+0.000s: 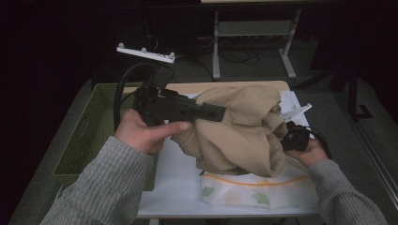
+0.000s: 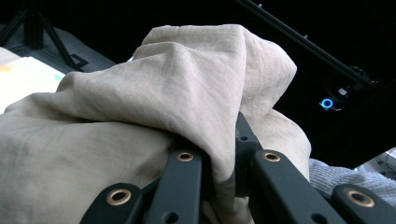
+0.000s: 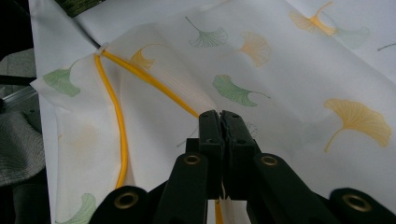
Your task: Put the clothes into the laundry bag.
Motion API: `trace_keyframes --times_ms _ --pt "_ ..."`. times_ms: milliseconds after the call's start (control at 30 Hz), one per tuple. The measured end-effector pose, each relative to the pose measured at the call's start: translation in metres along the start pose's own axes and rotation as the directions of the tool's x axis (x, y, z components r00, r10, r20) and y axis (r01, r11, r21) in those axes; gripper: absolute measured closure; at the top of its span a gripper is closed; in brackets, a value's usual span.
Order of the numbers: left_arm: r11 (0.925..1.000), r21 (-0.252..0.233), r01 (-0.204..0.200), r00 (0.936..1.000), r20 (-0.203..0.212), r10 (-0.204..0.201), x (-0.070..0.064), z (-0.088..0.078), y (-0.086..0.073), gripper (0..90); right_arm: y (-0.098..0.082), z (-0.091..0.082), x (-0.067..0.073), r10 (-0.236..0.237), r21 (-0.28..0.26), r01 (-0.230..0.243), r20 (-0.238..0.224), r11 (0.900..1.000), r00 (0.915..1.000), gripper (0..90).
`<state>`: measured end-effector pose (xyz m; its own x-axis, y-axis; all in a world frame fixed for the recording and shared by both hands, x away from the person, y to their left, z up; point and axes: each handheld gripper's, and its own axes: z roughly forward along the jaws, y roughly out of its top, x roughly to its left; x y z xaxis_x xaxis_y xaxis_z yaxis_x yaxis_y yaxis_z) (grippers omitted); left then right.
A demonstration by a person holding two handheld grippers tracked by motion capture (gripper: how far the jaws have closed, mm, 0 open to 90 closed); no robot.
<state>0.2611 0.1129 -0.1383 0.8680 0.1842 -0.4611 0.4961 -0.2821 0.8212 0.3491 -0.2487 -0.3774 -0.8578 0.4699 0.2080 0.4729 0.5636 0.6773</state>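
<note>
Now, w/ my left gripper clenched on soft beige cloth, right gripper pinching the ginkgo-print bag: light, floppy stuff, best gripped at edges.

Lab: dark frame rig, power strip, floor cables.

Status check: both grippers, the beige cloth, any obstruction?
Left gripper shut on beige cloth, lifted. Right gripper shut on leaf-print bag. Nothing blocking.
</note>
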Motion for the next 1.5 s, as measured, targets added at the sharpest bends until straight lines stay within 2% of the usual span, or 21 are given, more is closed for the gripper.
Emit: trace_keyframes --times_ms 133,300,433,633,733,833,933,1033,1100,1133,1200,1300,1333,1367,1433,1500 --pt "1.0000 -0.001 -0.003 0.9995 0.031 0.003 -0.002 0.005 0.002 84.4 0.000 0.001 0.000 -0.002 0.006 0.002 0.002 1.000 1.0000 87.3" --pt "0.9999 0.011 0.003 0.9992 0.041 -0.004 0.001 0.011 -0.004 84.3 0.001 0.001 0.001 -0.008 0.005 0.008 0.000 1.000 1.0000 87.3" --pt "0.9987 0.045 0.024 0.9980 0.058 -0.026 0.013 0.023 -0.021 84.4 0.001 0.001 0.002 0.001 -0.001 -0.001 -0.008 1.000 1.0000 87.3" --pt "0.9909 0.100 0.091 0.9922 0.076 -0.098 0.041 0.051 -0.060 84.4 0.002 -0.001 0.004 0.004 -0.020 -0.004 -0.019 1.000 0.9998 87.4" --pt "0.9848 0.118 0.128 0.9857 0.095 -0.139 0.056 0.068 -0.082 84.4 0.003 -0.003 0.004 0.006 -0.036 -0.007 -0.024 0.999 0.9997 87.4" --pt "0.9763 0.143 0.163 0.9804 0.088 -0.176 0.071 0.083 -0.101 84.3 0.003 -0.006 0.005 0.015 -0.051 -0.016 -0.025 0.999 0.9996 87.6" --pt "0.9701 0.161 0.182 0.9783 0.069 -0.195 0.085 0.098 -0.115 84.3 0.005 -0.008 0.005 0.026 -0.057 -0.027 -0.024 0.998 0.9994 87.7" --pt "0.9629 0.171 0.208 0.9718 0.075 -0.224 0.096 0.112 -0.126 84.3 0.008 -0.011 0.006 0.026 -0.076 -0.028 -0.030 0.997 0.9992 87.7" --pt "0.9547 0.199 0.222 0.9669 0.082 -0.242 0.102 0.123 -0.133 84.3 0.010 -0.012 0.007 0.022 -0.080 -0.024 -0.030 0.996 0.9993 87.7" --pt "0.9461 0.229 0.229 0.9654 0.071 -0.251 0.106 0.129 -0.137 84.3 0.011 -0.012 0.007 0.020 -0.085 -0.023 -0.035 0.996 0.9992 87.7" --pt "0.9403 0.230 0.251 0.9600 0.066 -0.272 0.113 0.136 -0.144 84.3 0.013 -0.012 0.009 0.010 -0.085 -0.014 -0.039 0.996 0.9992 87.7" --pt "0.9390 0.218 0.266 0.9558 0.068 -0.286 0.119 0.142 -0.148 84.3 0.015 -0.013 0.012 -0.001 -0.093 -0.004 -0.050 0.996 0.9987 87.8" --pt "0.9362 0.222 0.273 0.9531 0.070 -0.294 0.120 0.146 -0.150 84.3 0.016 -0.013 0.013 -0.004 -0.095 -0.001 -0.052 0.995 0.9986 87.7" --pt "0.9344 0.229 0.273 0.9533 0.066 -0.295 0.121 0.148 -0.151 84.3 0.016 -0.013 0.013 -0.004 -0.094 -0.002 -0.057 0.996 0.9984 87.7" --pt "0.9249 0.260 0.278 0.9529 0.048 -0.299 0.121 0.157 -0.156 84.3 0.016 -0.012 0.014 -0.007 -0.091 0.002 -0.058 0.996 0.9983 87.7" --pt "0.9219 0.269 0.279 0.9515 0.053 -0.303 0.122 0.163 -0.159 84.3 0.016 -0.012 0.016 -0.012 -0.089 0.006 -0.060 0.996 0.9981 87.7"
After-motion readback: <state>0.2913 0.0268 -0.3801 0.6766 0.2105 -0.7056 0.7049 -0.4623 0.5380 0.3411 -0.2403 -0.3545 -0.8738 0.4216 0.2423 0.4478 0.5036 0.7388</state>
